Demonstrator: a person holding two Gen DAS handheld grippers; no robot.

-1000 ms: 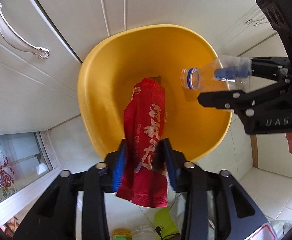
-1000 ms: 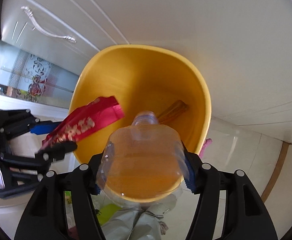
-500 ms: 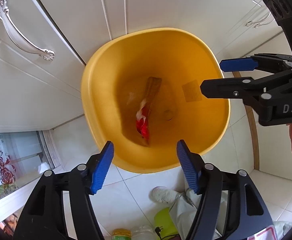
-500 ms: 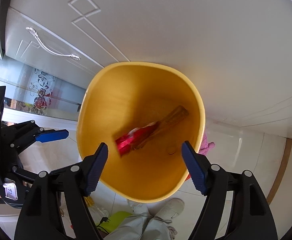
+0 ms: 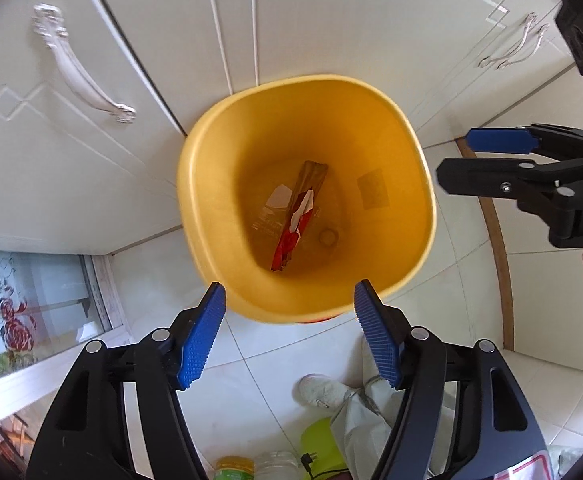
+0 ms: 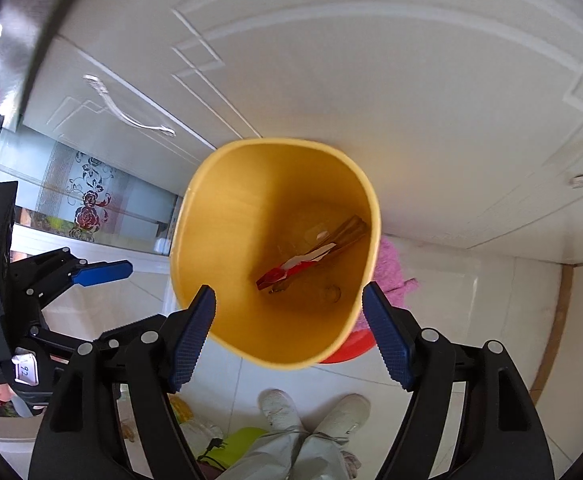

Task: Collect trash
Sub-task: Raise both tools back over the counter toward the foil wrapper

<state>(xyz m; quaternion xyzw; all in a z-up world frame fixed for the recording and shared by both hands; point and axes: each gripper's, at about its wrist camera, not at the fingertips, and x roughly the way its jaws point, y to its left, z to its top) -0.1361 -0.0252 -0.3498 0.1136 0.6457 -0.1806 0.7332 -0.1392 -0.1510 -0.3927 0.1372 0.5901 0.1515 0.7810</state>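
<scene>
A yellow trash bin (image 5: 211, 184) stands on the floor against white cabinets; it also shows in the right wrist view (image 6: 195, 240). At its bottom lie a red wrapper (image 5: 289, 240) (image 6: 291, 270), a brown wrapper (image 5: 311, 176) (image 6: 347, 230) and a clear plastic bottle (image 5: 327, 236) (image 6: 329, 294). My left gripper (image 5: 289, 334) is open and empty above the bin's near rim. My right gripper (image 6: 289, 334) is open and empty above the bin too; it shows in the left wrist view (image 5: 471, 156) at the right.
White cabinet doors with metal handles (image 5: 79, 76) stand behind the bin. A pink cloth (image 6: 389, 270) and a red basin (image 6: 345, 350) lie behind the bin. The person's shoes (image 6: 277, 406) and legs are below. Bottles (image 5: 233, 466) and a green object (image 5: 317, 438) lie on the tiled floor.
Both grippers opened and let go: the red wrapper and the clear bottle dropped into the bin. Both grippers then rose away from the bin.
</scene>
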